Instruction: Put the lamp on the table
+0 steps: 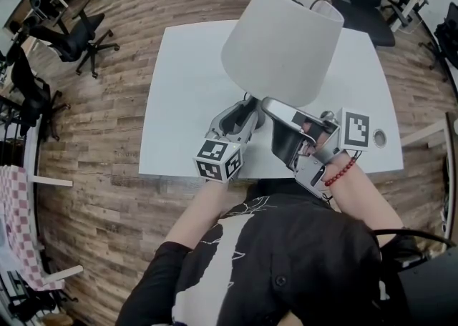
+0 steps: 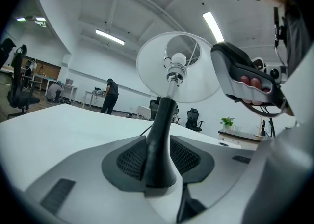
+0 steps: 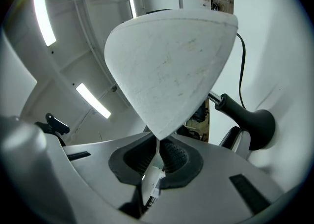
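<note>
**Lamp (image 1: pixel 283 38) Gripped Two Ways at Bench's (image 1: pixel 179 103) Near Edge**

A slip at the thin rim of the shade (image 3: pixel 169 66), or a set-down this close to the edge, looked likely to tip the top-heavy lamp, which hung over the white bench's near side. Its black stem (image 2: pixel 164 120) sat clamped between the widely set fingers (image 2: pixel 128 161) of the left gripper (image 2: pixel 159 161). The right gripper (image 3: pixel 157 156) pinched the shade's lower rim between nearly closed fingers (image 3: pixel 179 156).

Your left forearm (image 1: pixel 204 214) and right forearm (image 1: pixel 368 199) reach forward and converge, with your left gripper (image 2: pixel 158 166) about level, jaws wide and clamped on the lamp stem (image 2: pixel 162 129), and your right gripper (image 3: pixel 156 164) tilted slightly up, jaws nearly together, pinching the lampshade (image 3: pixel 169 80) edge.
</note>
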`<state>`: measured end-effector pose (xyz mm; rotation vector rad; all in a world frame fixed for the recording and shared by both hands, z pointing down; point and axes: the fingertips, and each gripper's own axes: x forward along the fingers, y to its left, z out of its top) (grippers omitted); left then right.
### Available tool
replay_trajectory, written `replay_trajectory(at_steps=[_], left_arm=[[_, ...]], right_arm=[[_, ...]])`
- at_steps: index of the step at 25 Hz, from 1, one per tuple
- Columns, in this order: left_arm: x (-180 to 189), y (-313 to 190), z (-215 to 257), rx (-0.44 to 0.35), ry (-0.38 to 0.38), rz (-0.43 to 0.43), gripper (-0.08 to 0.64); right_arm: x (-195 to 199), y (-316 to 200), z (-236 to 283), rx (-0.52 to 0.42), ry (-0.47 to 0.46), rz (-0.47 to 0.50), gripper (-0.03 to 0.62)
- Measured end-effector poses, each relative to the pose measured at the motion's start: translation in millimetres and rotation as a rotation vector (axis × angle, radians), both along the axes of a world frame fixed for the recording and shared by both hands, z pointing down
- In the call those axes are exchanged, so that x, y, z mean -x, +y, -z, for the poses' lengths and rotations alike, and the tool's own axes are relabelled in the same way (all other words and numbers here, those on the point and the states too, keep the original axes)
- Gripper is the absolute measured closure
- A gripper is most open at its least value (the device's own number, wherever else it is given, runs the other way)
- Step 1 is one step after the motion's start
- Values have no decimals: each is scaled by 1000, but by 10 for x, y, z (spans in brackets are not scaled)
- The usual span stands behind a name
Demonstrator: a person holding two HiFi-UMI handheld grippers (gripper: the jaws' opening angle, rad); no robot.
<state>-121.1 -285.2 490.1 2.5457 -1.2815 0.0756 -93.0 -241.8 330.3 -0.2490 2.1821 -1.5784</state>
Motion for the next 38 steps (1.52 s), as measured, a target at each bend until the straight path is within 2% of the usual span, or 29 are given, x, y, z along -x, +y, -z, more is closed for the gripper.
replay_trajectory(at_steps=[21, 27, 29, 38], left_arm=[[232, 154, -63, 39, -15, 44, 414], [364, 312, 4, 71, 61, 65, 423], [422, 403, 54, 90, 107, 74, 514], [630, 730, 372, 35, 142, 93, 520]], right_arm=[[178, 109, -65, 12, 19, 29, 565], [202, 149, -78, 12, 28, 35, 565], [203, 176, -89, 16, 28, 38, 563], [236, 289, -127, 20, 62, 36, 561]])
